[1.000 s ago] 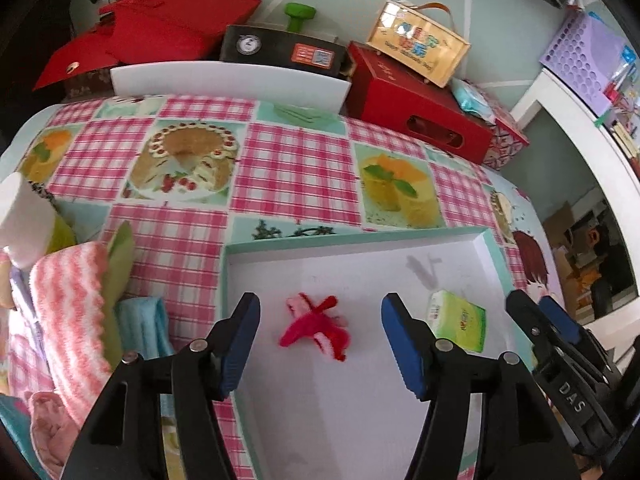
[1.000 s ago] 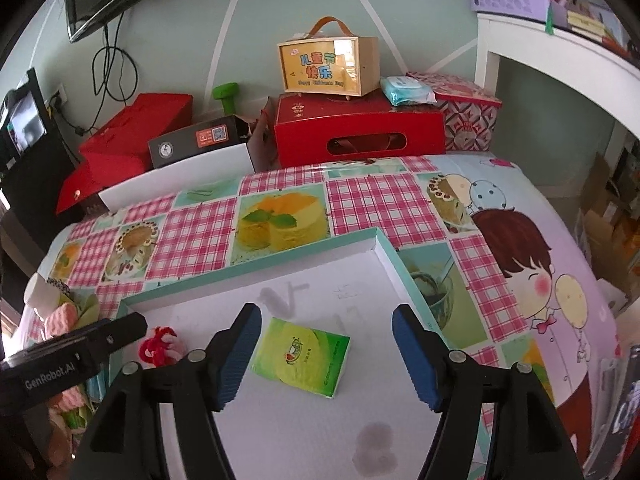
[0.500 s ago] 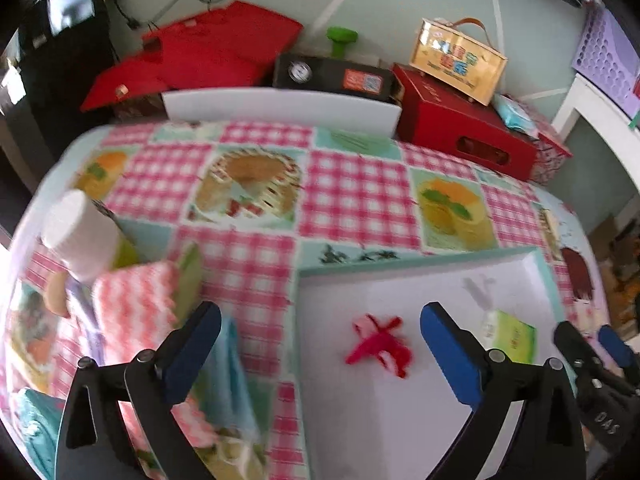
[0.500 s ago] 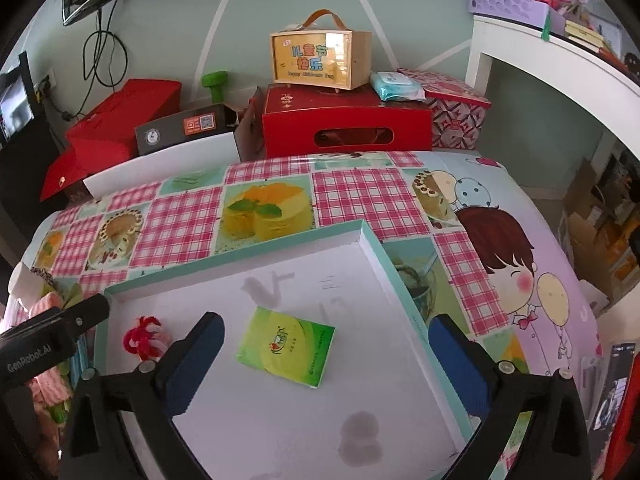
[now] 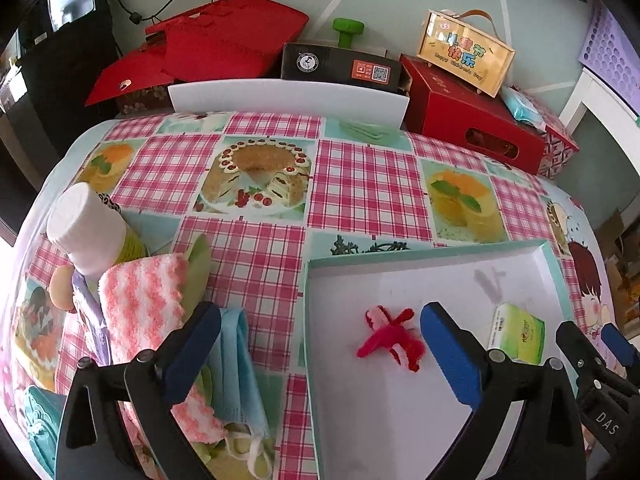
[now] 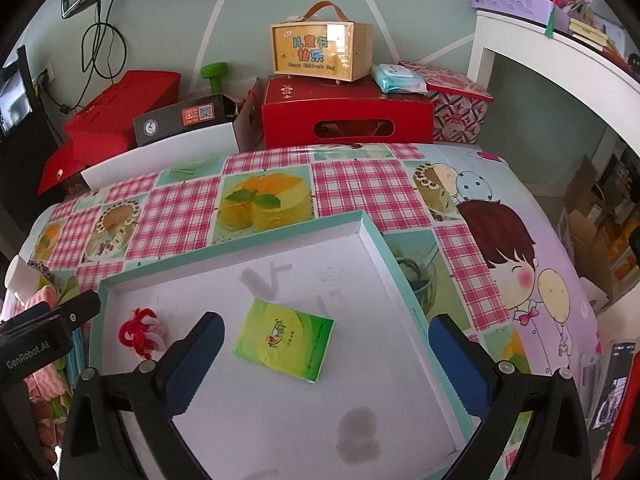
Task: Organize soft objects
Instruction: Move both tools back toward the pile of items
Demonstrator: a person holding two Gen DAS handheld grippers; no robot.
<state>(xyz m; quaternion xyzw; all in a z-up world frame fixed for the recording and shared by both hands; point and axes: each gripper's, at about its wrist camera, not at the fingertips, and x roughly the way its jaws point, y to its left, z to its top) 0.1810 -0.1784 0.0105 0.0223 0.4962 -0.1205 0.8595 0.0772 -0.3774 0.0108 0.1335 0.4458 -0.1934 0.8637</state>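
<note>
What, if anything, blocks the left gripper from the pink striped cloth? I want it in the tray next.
Nothing visible does. The left gripper is open and empty above the table, its left finger over the pile's edge. The pink striped cloth lies on top there, beside the white-capped bottle. The tray's low wall is the only obstacle.

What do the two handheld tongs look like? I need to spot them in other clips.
Both the left tongs and the right tongs have black plastic arms with silver pivot screws and blue ribbed pads. White lettering marks their sides: "GenRobot.AI" on the left, "DAS" on the right.
</note>
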